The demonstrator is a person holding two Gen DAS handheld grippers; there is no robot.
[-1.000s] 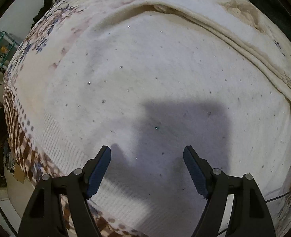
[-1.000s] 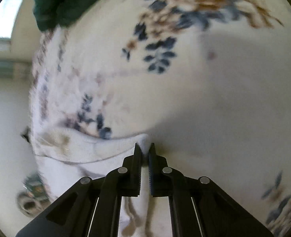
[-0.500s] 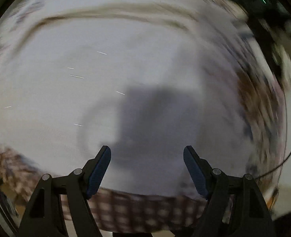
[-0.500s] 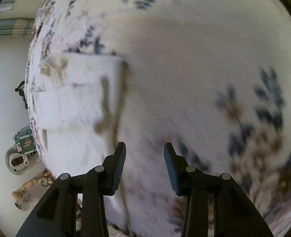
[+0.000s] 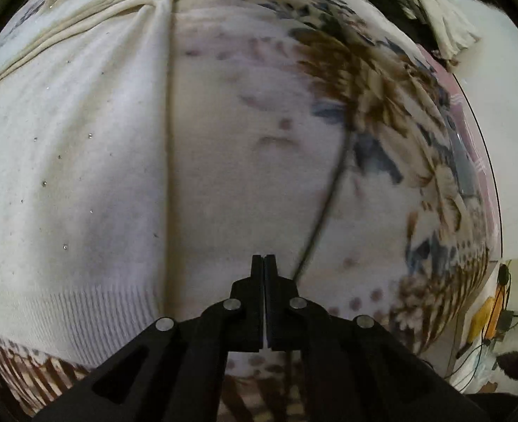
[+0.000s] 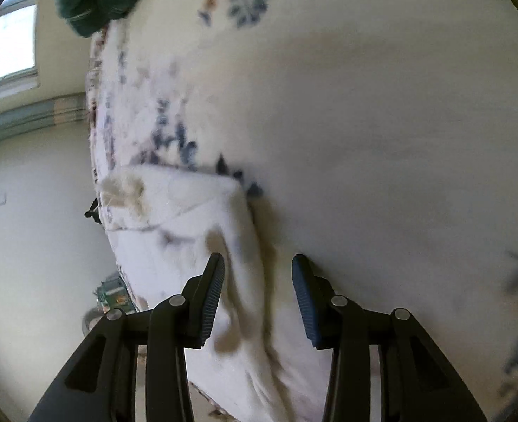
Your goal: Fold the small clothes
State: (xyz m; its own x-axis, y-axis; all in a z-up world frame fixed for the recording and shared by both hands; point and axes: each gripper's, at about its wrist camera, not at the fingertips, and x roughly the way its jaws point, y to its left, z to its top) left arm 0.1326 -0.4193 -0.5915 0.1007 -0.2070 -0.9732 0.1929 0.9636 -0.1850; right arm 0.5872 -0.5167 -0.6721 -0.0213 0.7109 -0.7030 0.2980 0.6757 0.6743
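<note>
Here, white sweater (image 5: 69,161) on floral blanket (image 5: 382,112) — no readable writing.

You see the sweater (image 5: 72,161) lying on the blanket (image 5: 259,123), left of your left gripper (image 5: 264,260); a cable (image 5: 329,193) runs just right of it.

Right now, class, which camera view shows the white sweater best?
The left wrist view. There the sweater fills the left half, sharp enough to show its ribbed hem, sequins and straight side edge. The right wrist view shows it smaller and blurred, a folded white shape lying on the floral blanket.
</note>
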